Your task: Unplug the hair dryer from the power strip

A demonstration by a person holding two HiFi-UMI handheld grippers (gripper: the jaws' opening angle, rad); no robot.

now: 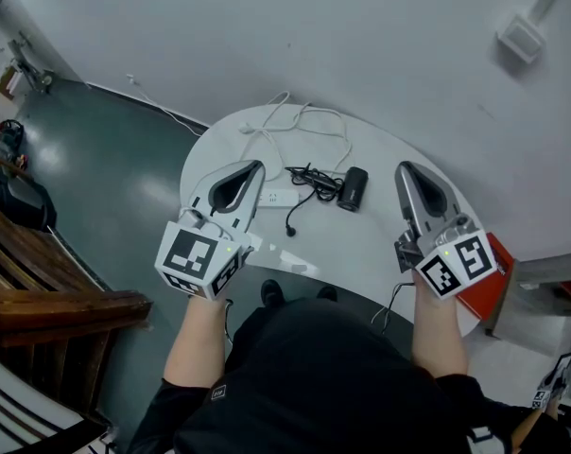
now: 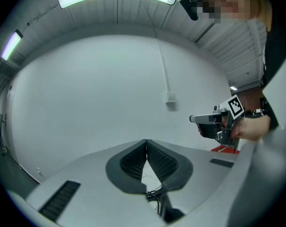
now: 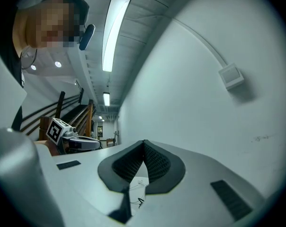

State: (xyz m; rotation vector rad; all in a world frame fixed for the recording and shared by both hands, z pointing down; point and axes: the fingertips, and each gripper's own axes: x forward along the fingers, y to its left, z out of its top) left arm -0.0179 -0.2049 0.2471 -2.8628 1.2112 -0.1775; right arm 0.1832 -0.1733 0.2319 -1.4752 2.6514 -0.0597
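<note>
Nearest the camera, the person's two forearms extended from a dark-clothed torso, each hand carrying a gripper level above the round white surface (image 1: 361, 249).

- **Left gripper (image 1: 255, 168):** jaws pressed together at the tips with nothing between them. In the head view it sat over the left end of the white power strip (image 1: 278, 198).
- **Right gripper (image 1: 405, 168):** jaws likewise closed and empty. It was held clear toward the right of the surface, with a red box (image 1: 489, 287) beyond the edge there.
- **Hair dryer (image 1: 353, 188):** black, lying on its side between the two grippers, just right of the strip.
- **Black cord (image 1: 309, 178) and plug (image 1: 289, 232):** the cord lay bunched beside the strip. The plug rested loose on the surface, apart from the strip, so the unplugging was judged already done.
- **White cable (image 1: 300, 126):** lay looped on the far side of the surface.

With both grippers raised, empty and touching nothing, the posture suited finished work rather than a grasp in hand.
</note>
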